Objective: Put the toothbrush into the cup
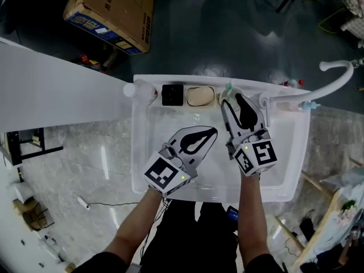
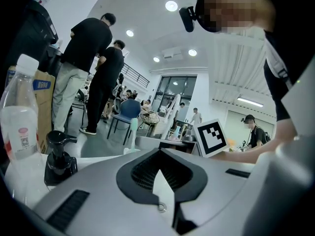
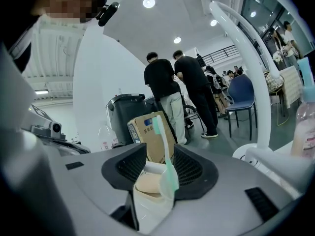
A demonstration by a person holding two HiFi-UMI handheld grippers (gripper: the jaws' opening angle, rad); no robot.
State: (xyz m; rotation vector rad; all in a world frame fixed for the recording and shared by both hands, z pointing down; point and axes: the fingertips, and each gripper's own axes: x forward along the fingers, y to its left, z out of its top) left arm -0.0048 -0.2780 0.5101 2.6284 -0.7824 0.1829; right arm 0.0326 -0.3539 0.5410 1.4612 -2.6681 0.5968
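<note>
Green toothbrush (image 3: 166, 156) stands upright between the parted jaws of the right claw (image 3: 160, 157); left claw (image 2: 160, 154) closed, empty.

A white sink (image 1: 137, 152) carries three things along its back rim: a clear plastic bottle (image 1: 139, 90), a black pump dispenser (image 1: 172, 94) and a beige soap bar (image 1: 200, 96). A white faucet (image 1: 336, 65) arches at its right corner. Beyond the sink, a cardboard box (image 1: 111, 10) lies on the dark floor (image 1: 227, 27).
</note>
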